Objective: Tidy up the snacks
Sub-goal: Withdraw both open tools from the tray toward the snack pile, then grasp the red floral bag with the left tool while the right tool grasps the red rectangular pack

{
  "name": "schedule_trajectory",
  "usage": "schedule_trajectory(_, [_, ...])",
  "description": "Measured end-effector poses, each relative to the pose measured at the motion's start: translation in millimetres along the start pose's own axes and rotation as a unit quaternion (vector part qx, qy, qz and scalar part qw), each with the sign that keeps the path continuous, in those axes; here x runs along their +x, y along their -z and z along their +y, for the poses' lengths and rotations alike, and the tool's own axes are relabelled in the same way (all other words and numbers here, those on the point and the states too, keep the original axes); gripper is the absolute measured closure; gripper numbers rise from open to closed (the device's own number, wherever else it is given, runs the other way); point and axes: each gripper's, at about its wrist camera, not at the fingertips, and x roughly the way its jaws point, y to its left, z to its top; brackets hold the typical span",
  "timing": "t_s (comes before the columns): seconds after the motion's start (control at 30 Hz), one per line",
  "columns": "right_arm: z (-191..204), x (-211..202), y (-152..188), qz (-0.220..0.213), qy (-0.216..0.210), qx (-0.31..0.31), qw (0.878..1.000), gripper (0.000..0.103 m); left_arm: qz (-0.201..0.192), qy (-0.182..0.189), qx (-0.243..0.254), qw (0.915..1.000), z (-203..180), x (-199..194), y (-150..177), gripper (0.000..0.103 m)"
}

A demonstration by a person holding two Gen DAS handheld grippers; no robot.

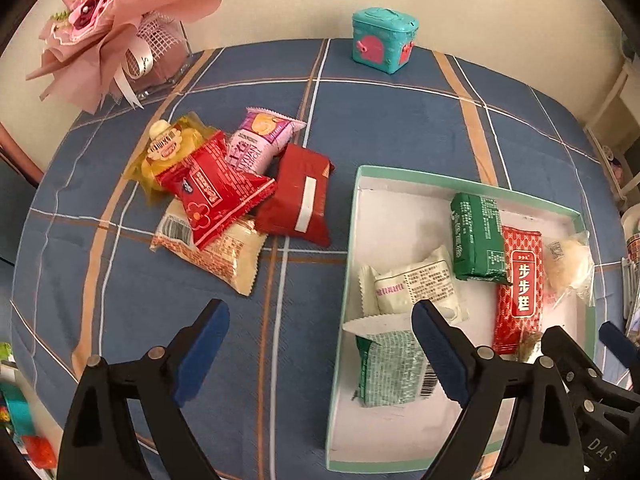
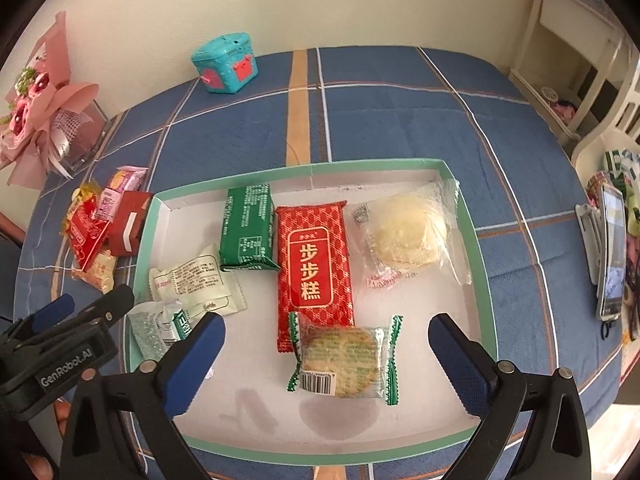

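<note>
In the green-rimmed tray point(image 2: 478, 248): cracker packet point(image 2: 344, 356) lies just ahead between the spread, empty right gripper point(image 2: 326, 354) fingers | left gripper point(image 1: 320, 344) spread, empty, over the tray's left rim, partly hiding a pale green packet point(image 1: 390, 368) | loose snack pile point(image 1: 236, 184) on the cloth left of tray.

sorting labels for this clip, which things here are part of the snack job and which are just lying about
Job: snack pile on the cloth; box holding six packets, e.g. red cake bar; left gripper and right gripper, both open.

Lying about: bouquet, teal tin, phone.
</note>
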Motion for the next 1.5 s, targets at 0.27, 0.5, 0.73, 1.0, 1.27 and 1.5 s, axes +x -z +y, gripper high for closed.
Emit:
schedule_trajectory(0.27, [13,0,0,-0.019,-0.016,-0.015,1.000,0.000,-0.026,0.000,0.005,0.9997,10,-1,-4,0.010])
schedule_trajectory(0.5, [32,2,0,-0.032,-0.006,-0.045,0.998,0.000,-0.054,-0.008,-0.005,0.9985,30,-3,-7,0.010])
schedule_trajectory(0.73, [56,0,-1,-0.062,0.003,-0.073,0.995,0.000,-0.060,-0.004,-0.060,0.9964,72,-1,-13,0.010])
schedule_trajectory(1.0, [83,12,-1,-0.028,-0.034,-0.074,0.996,0.000,-0.067,-0.011,-0.094,0.9932,121,1,-17,0.000])
schedule_trajectory(1.27, [116,10,-2,-0.038,-0.093,-0.076,0.992,0.000,-0.074,0.011,-0.132,0.9885,155,5,-21,0.000])
schedule_trajectory(1.5, [139,13,-8,-0.046,-0.124,-0.075,0.988,0.000,-0.058,0.041,-0.170,0.9830,168,17,-24,0.000])
